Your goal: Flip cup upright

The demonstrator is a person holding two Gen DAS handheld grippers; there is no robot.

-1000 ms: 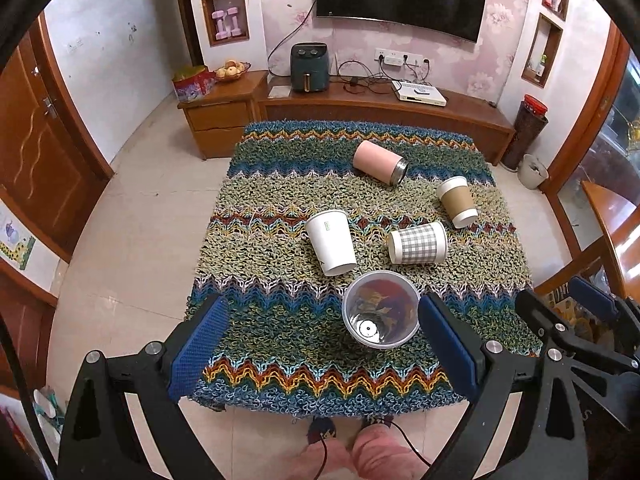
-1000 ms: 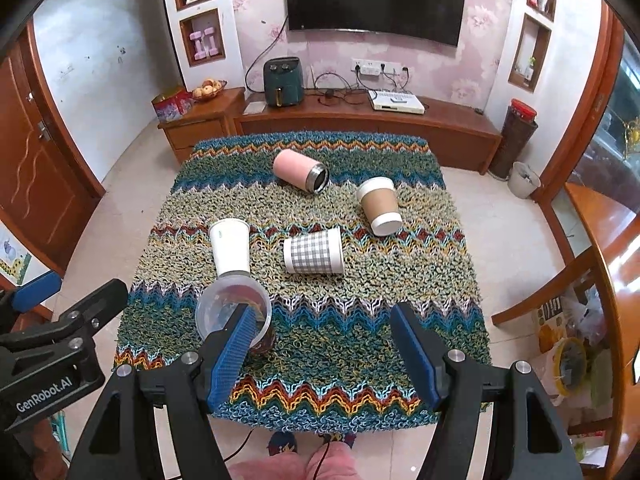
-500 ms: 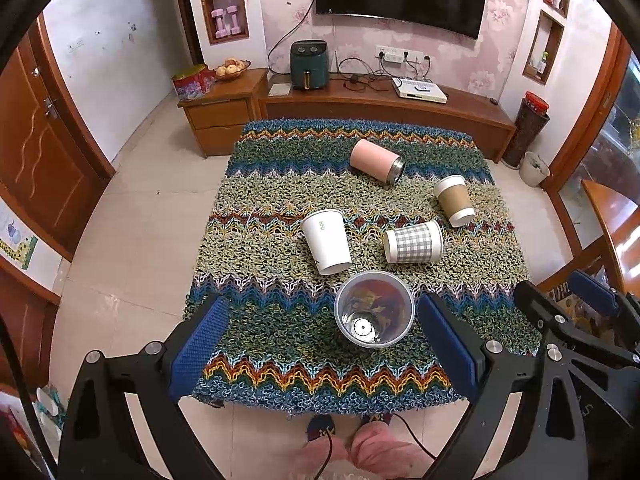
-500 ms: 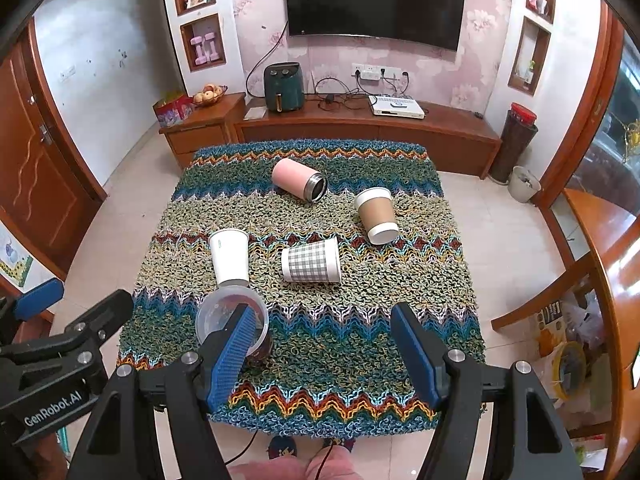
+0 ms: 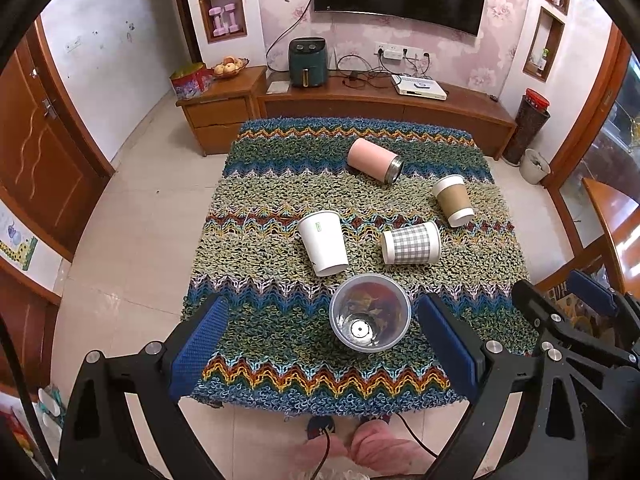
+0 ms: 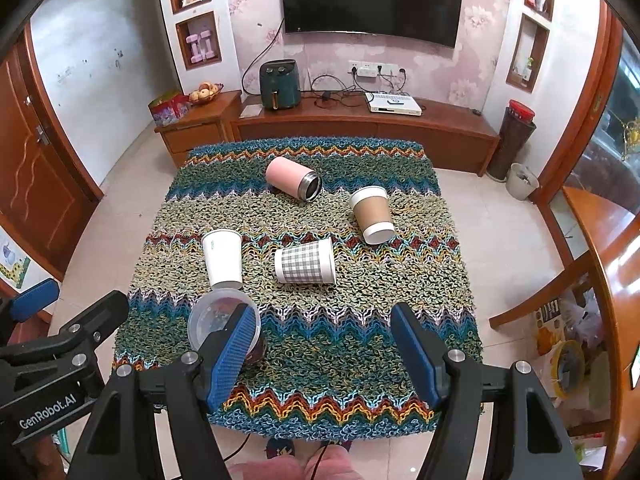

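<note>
White lettering "GenRobot.AI" runs along the black body of the left gripper.

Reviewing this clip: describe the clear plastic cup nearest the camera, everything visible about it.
The clear plastic cup is see-through with a rolled rim and a small round mark at the centre of its base. It stands upright, mouth up, on the knitted cloth near the front edge, just in front of the tipped white paper cup. It looks empty. It sits between the open left tongs, untouched; the right tongs' finger partly hides it.
</note>
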